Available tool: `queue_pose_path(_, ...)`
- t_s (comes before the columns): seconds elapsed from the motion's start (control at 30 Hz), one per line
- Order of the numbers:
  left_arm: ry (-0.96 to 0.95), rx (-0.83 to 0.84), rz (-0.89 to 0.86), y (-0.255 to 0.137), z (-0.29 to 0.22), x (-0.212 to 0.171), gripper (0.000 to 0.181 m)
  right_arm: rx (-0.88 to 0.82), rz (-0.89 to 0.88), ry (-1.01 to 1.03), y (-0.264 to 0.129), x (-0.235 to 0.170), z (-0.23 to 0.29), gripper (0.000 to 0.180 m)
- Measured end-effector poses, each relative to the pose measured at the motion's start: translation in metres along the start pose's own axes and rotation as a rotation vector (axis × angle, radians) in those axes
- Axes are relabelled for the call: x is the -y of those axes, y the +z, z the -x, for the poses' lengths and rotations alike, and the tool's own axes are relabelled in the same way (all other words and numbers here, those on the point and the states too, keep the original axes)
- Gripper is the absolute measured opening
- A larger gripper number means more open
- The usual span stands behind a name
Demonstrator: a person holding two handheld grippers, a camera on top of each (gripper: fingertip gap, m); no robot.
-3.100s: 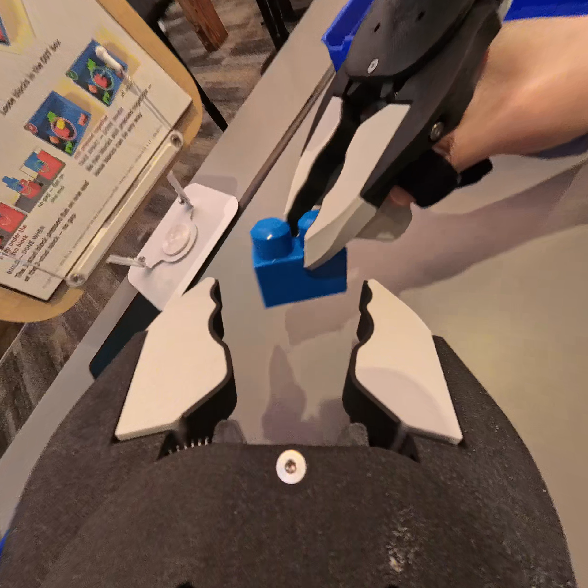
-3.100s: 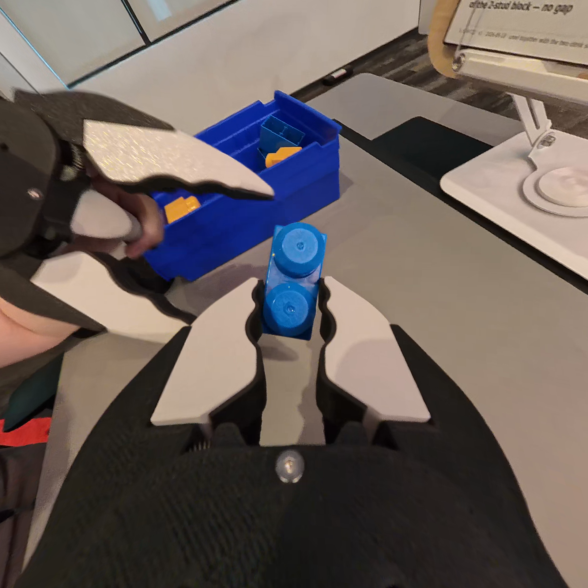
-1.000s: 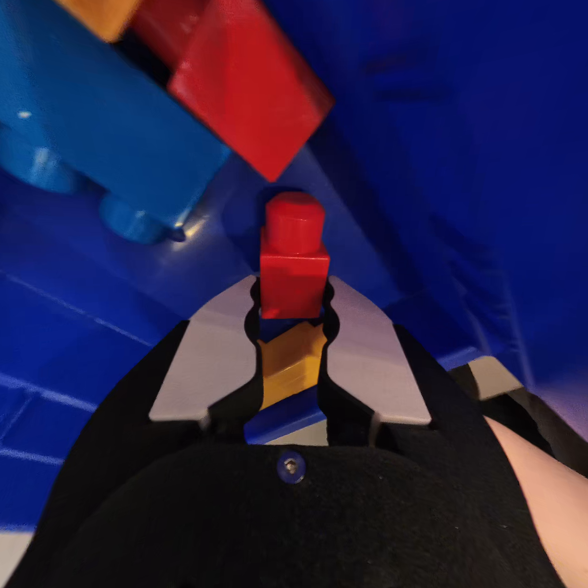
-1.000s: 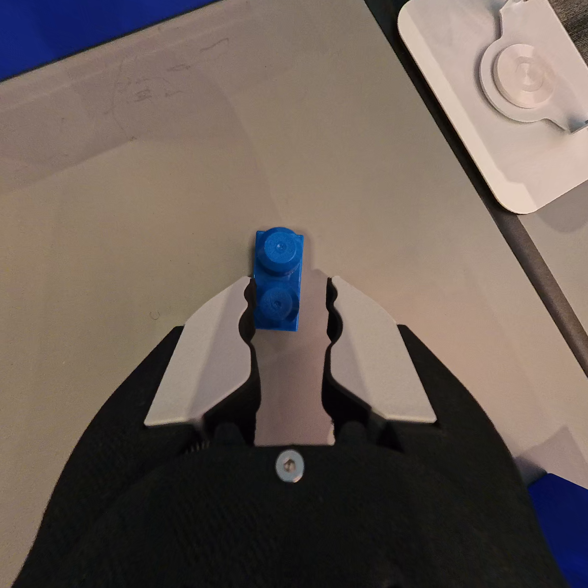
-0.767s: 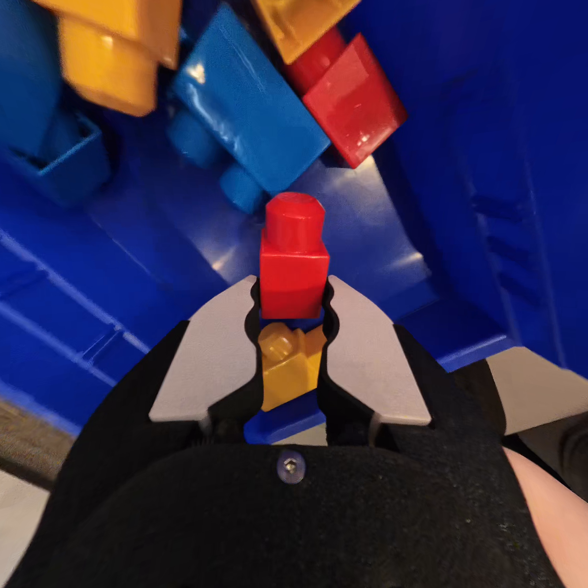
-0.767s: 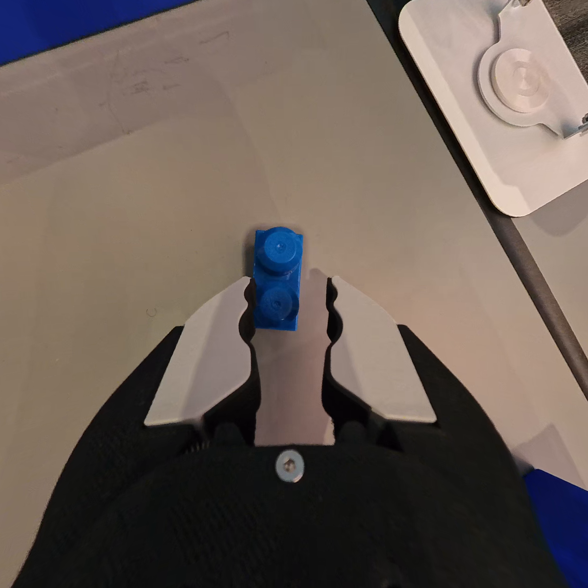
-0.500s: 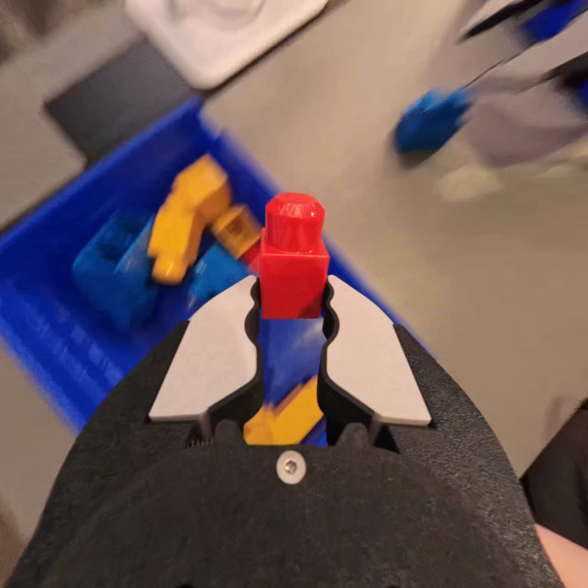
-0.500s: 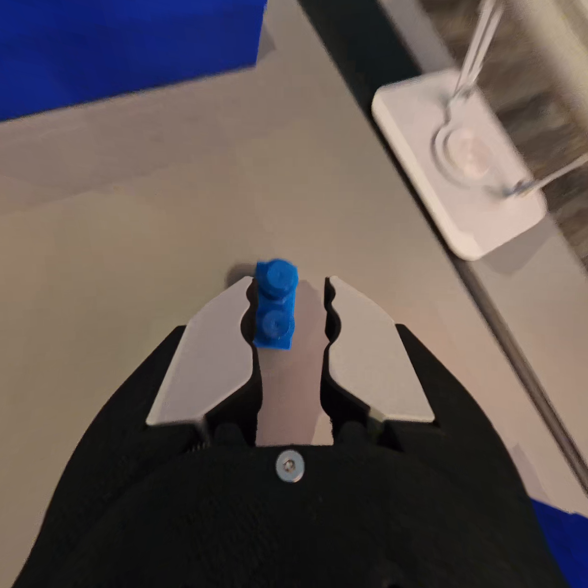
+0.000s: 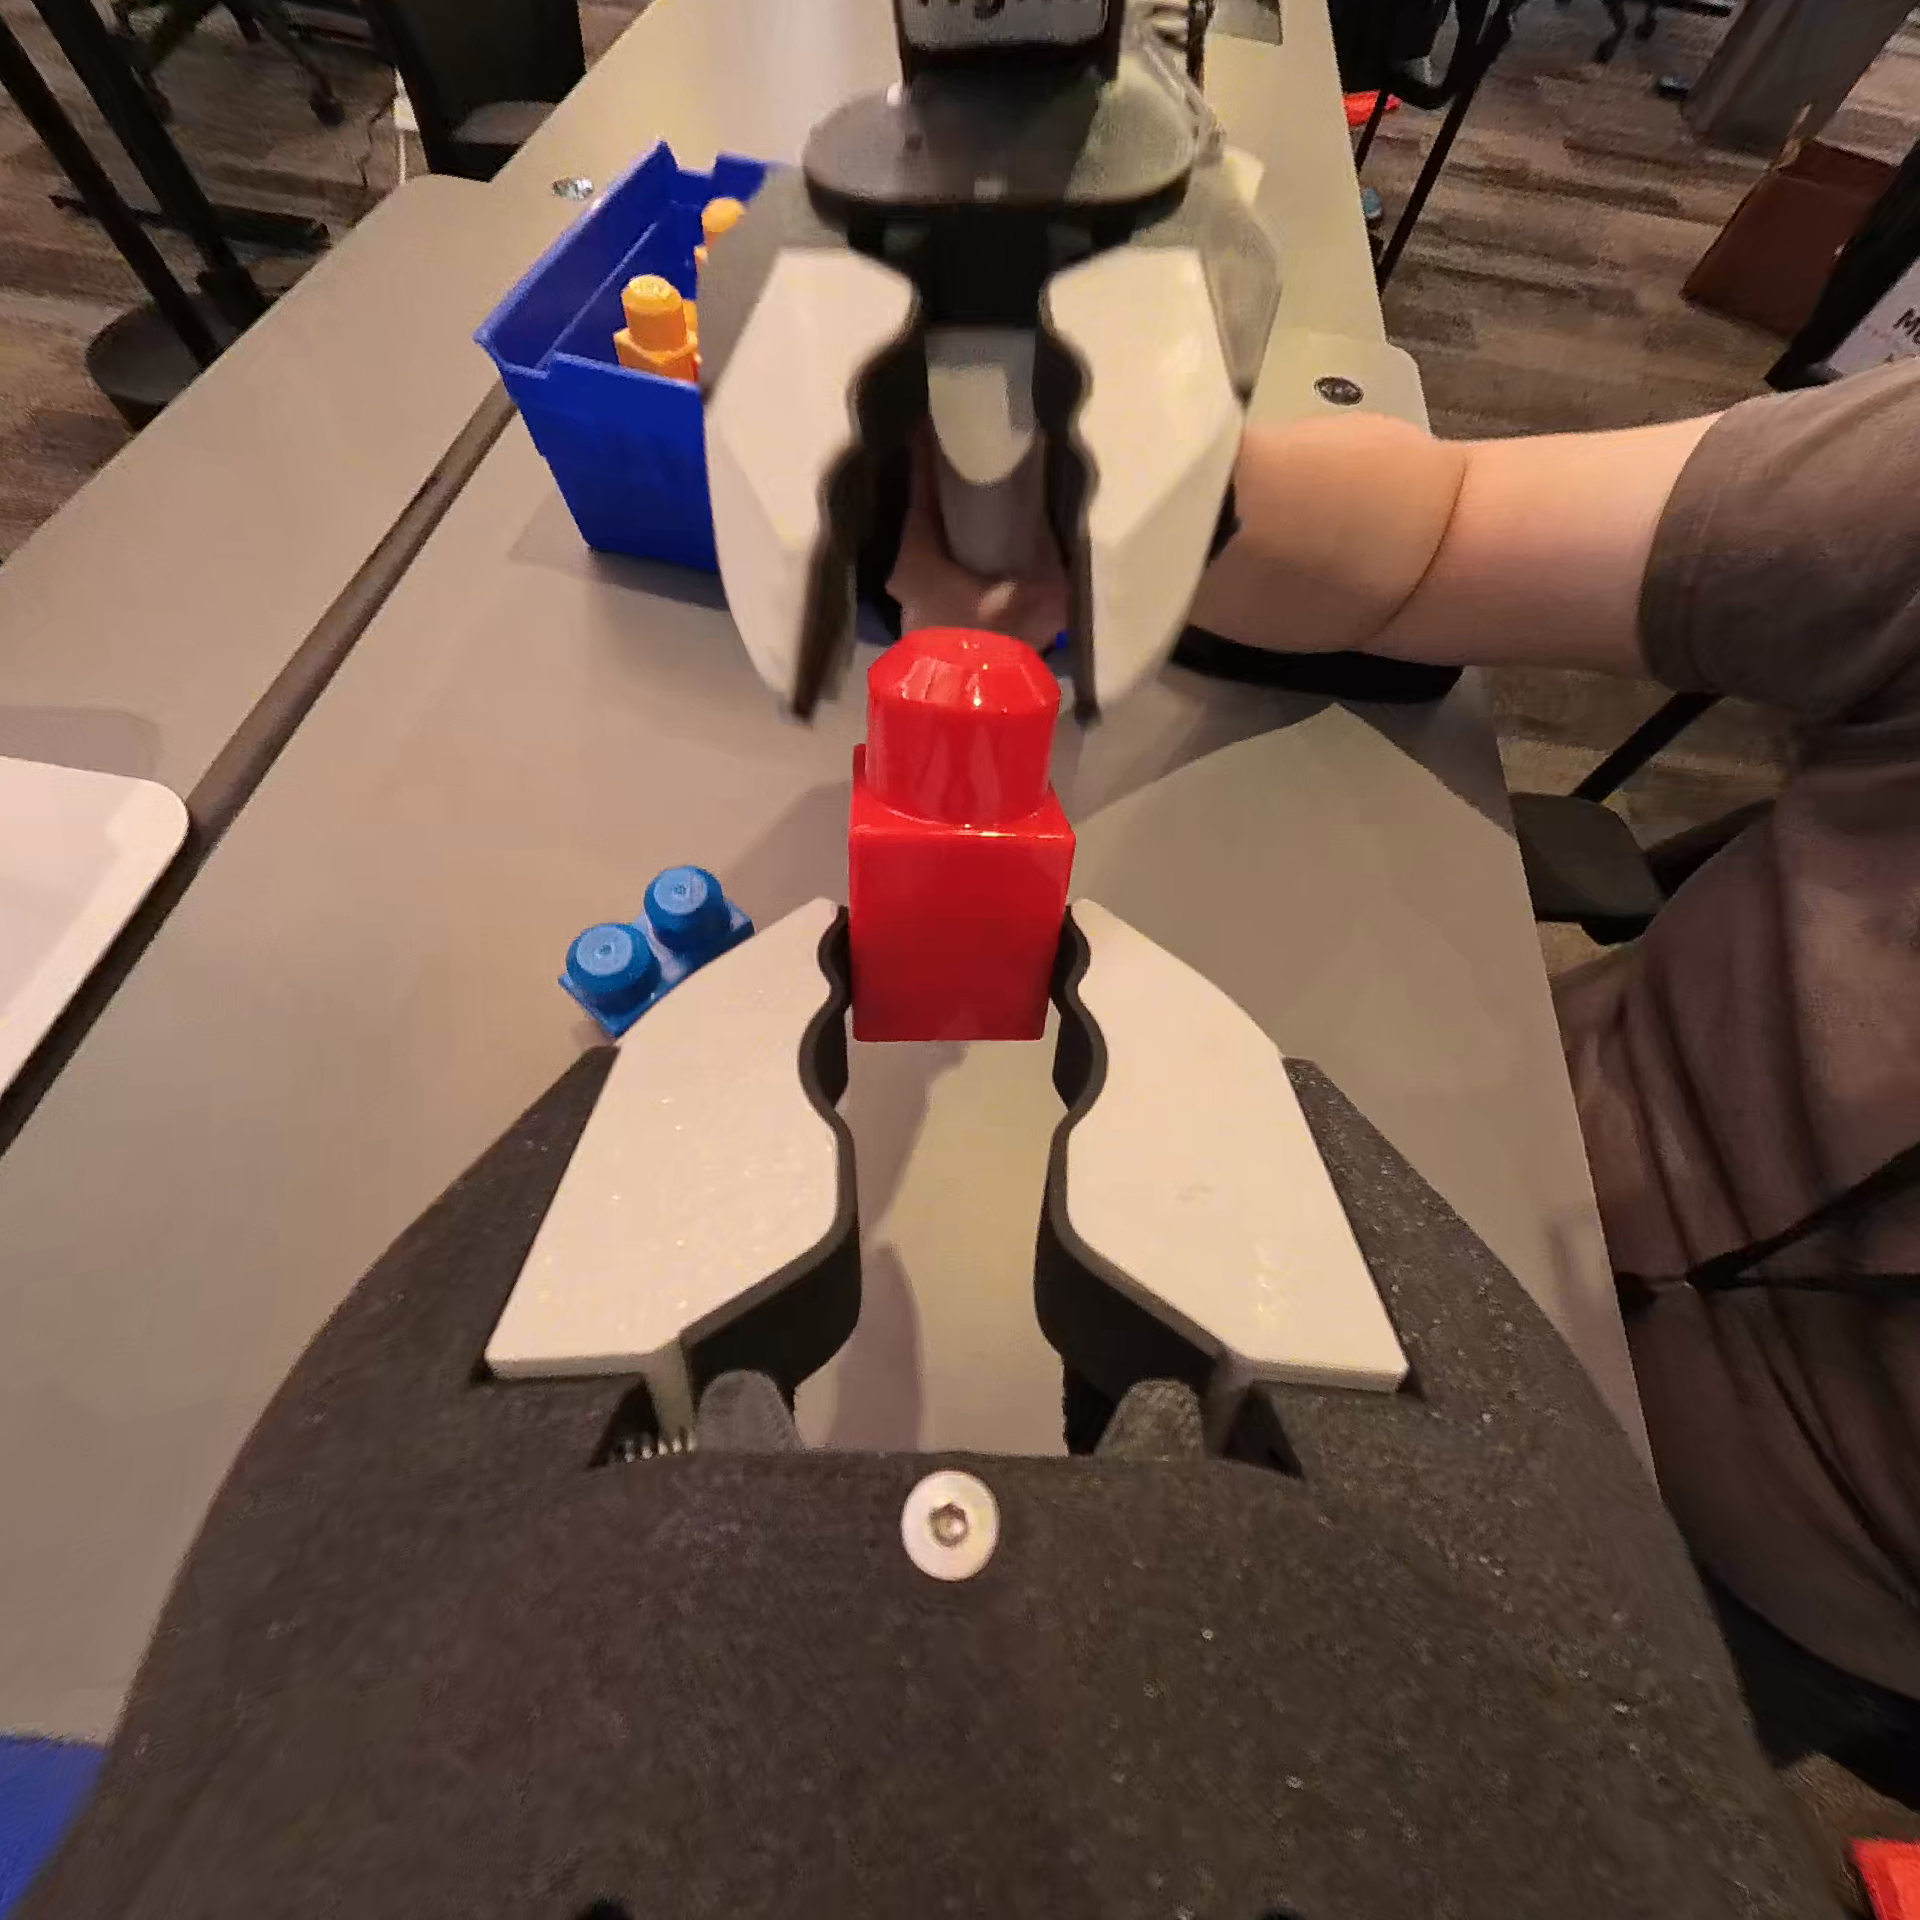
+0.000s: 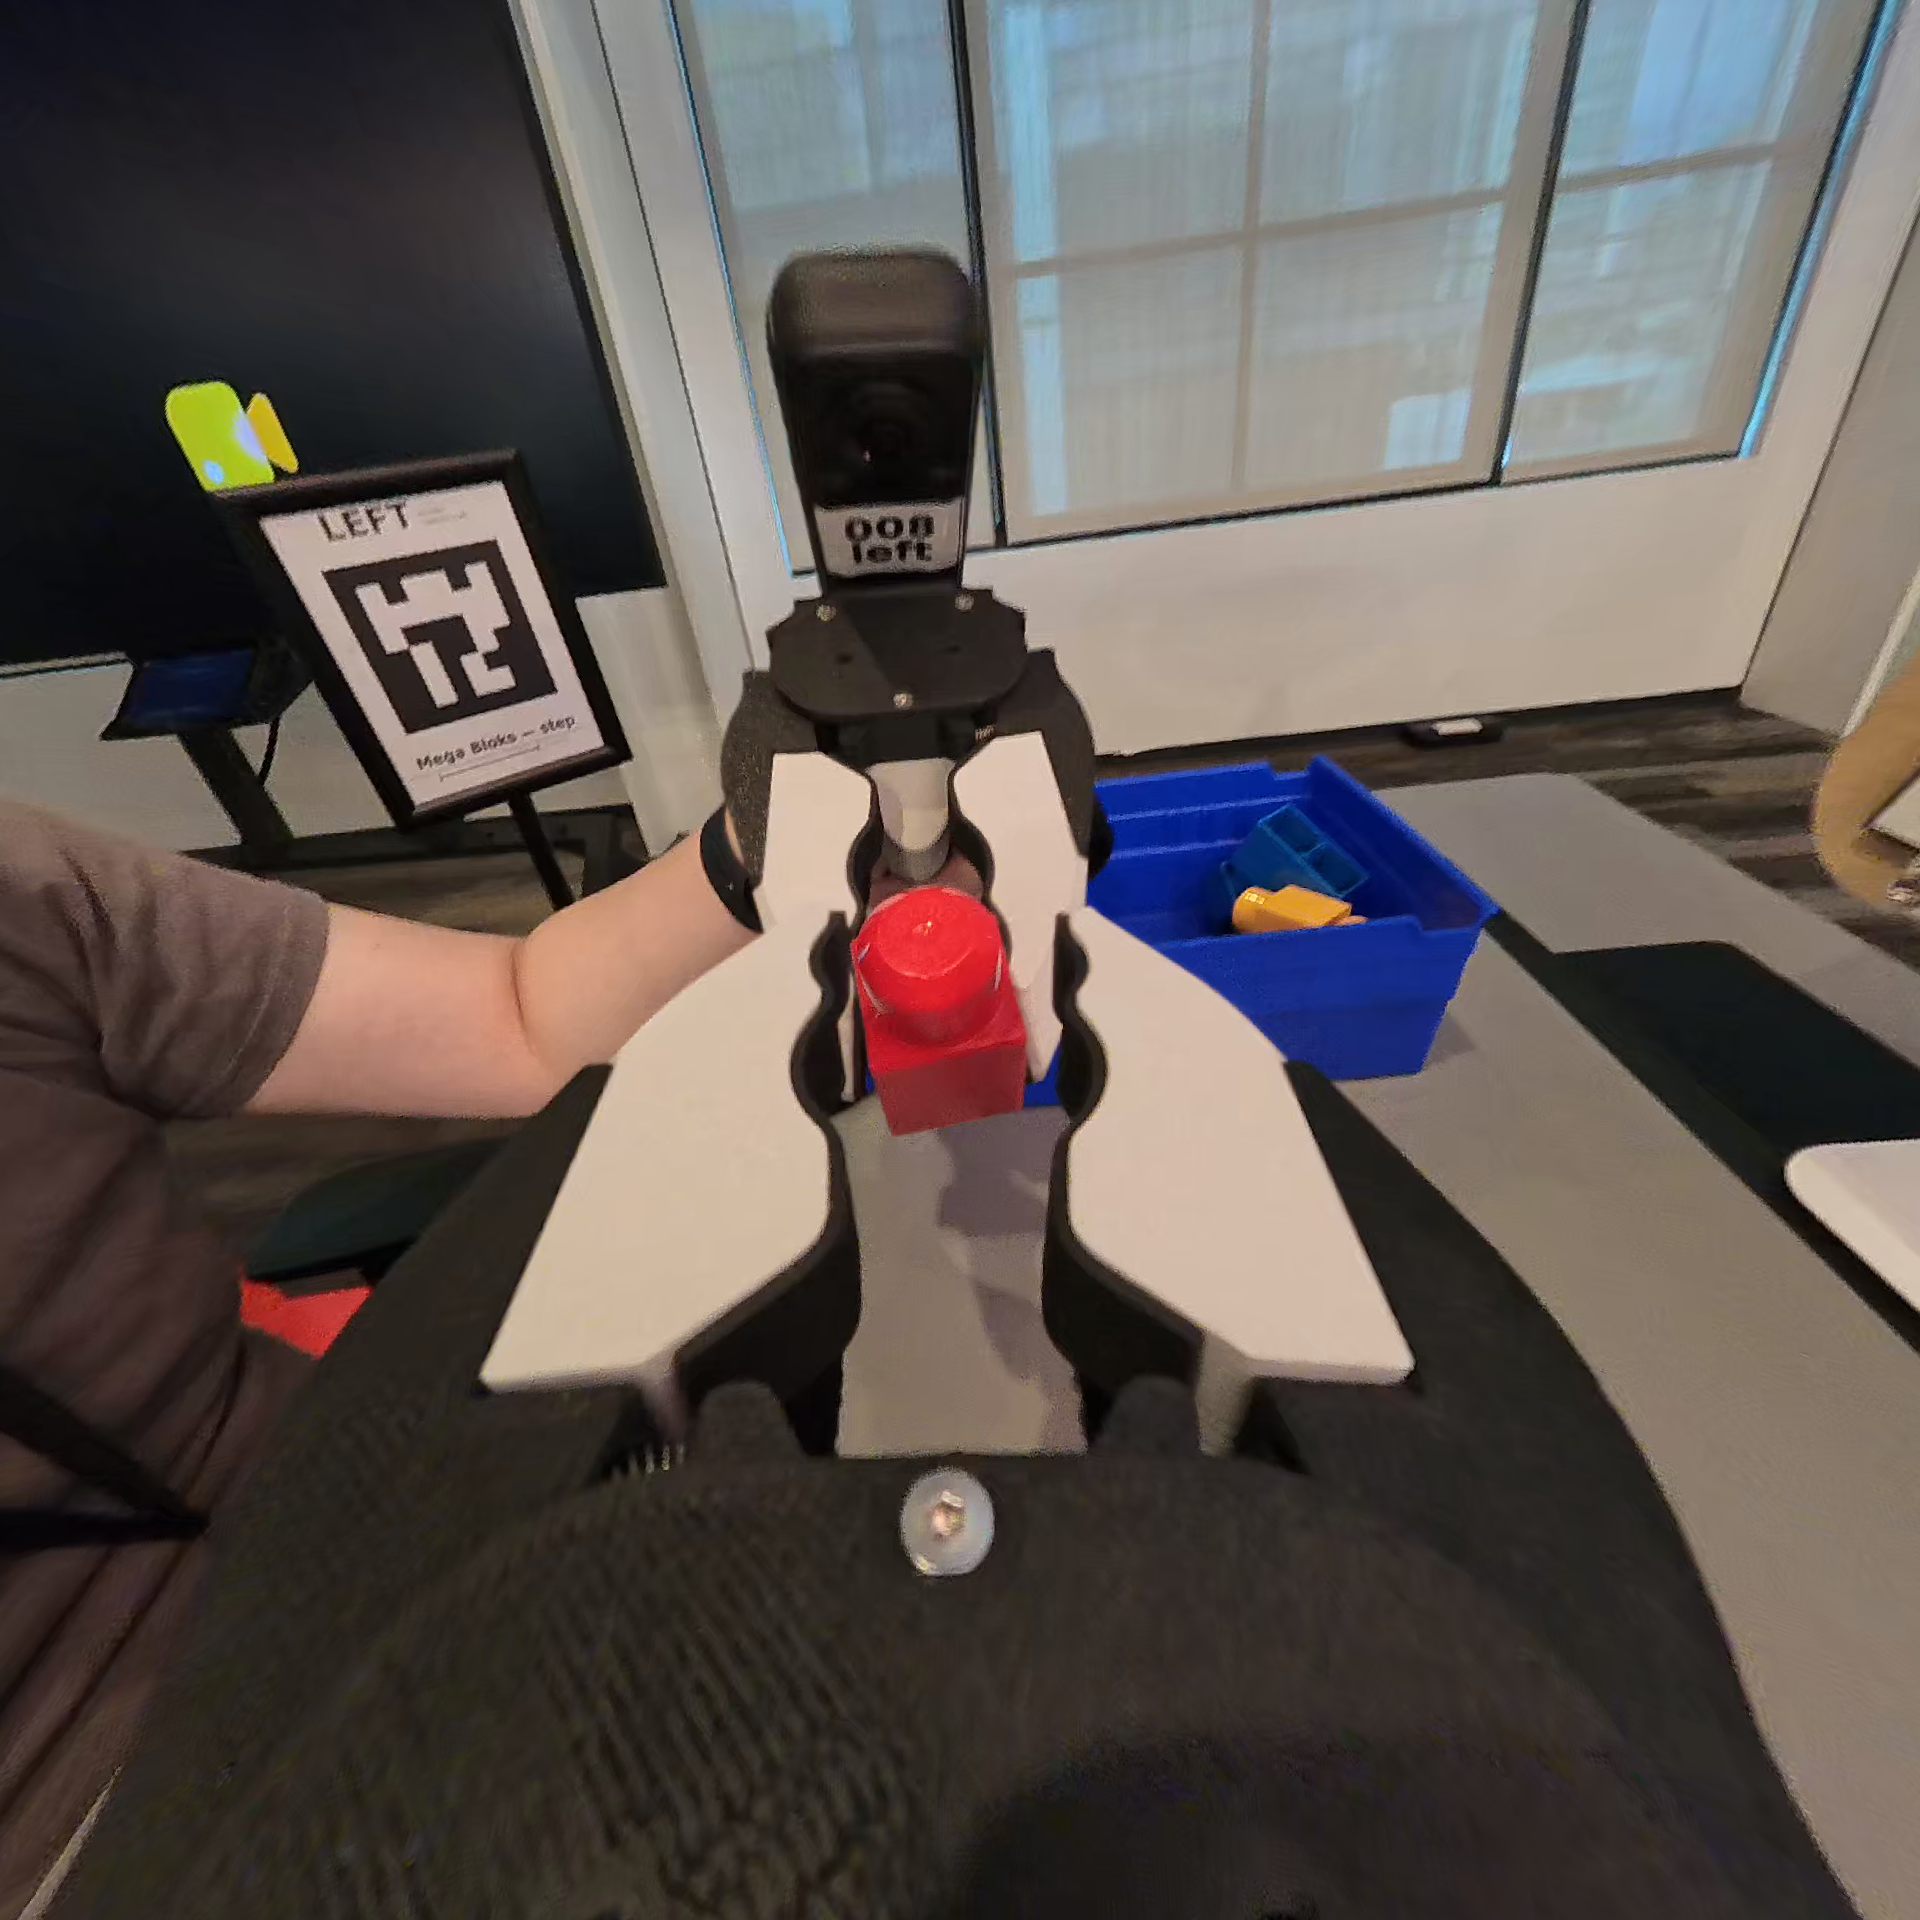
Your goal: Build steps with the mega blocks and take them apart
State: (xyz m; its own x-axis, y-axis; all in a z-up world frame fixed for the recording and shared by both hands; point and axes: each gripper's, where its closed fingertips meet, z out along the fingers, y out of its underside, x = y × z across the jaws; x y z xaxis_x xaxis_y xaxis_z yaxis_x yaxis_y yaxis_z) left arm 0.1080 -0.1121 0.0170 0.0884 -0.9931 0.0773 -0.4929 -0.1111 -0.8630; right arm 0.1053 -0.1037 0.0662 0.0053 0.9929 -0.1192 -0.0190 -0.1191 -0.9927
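Left claw (image 9: 956, 925): clamped on red block (image 9: 958, 883), stud forward.
Right claw (image 10: 945, 940): parted, empty, facing it.
Blue block (image 9: 652, 948): on tabletop (image 9: 364, 831).

This looks like an office or meeting room set up for data collection. Long grey folding tables (image 9: 312, 790) stand end to end on a dark patterned carpet (image 9: 62, 416), with black chair and table legs showing at the upper left of the left wrist view. In the right wrist view, tall gridded windows (image 10: 1299, 239) fill the upper right above a white wall, and a large dark screen (image 10: 260, 260) takes the upper left. Below it stands a framed sign with a black-and-white marker pattern (image 10: 431, 634) on an easel. A blue plastic parts bin (image 10: 1351, 997) of toy blocks sits on the table at centre right.
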Motion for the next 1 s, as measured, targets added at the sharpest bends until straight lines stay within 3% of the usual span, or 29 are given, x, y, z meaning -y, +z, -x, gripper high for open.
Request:
queue_pose_path(0.13, 0.015, 0.009, -0.097, -0.001, -0.002, 0.016, 0.037, 0.018, 0.035, -0.028, 0.003, -0.003, 0.005, 0.032)
queue_pose_path(0.23, 0.044, 0.110, -0.148, -0.012, 0.012, 0.024, 0.046, -0.084, 0.067, -0.045, -0.008, 0.003, -0.009, 0.032)
queue_pose_path(0.43, -0.012, 0.155, -0.321, -0.048, 0.026, 0.036, 0.056, -0.801, 0.528, -0.017, -0.084, -0.083, -0.138, 0.032)
queue_pose_path(0.53, -0.005, 0.075, -0.433, -0.060, 0.014, 0.049, 0.059, -0.805, 0.589, 0.114, -0.089, -0.121, -0.154, 0.032)
queue_pose_path(0.63, 0.011, 0.034, -0.597, -0.077, 0.006, 0.063, 0.069, -0.859, 0.614, 0.120, -0.097, -0.140, -0.168, 0.032)
queue_pose_path(0.7, 0.009, 0.044, -0.667, -0.086, 0.008, 0.068, 0.066, -0.883, 0.637, 0.131, -0.101, -0.150, -0.173, 0.032)
queue_pose_path(1.0, 0.020, 0.036, -0.590, -0.081, 0.001, 0.063, 0.062, -0.959, 0.691, 0.155, -0.110, -0.166, -0.183, 0.033)
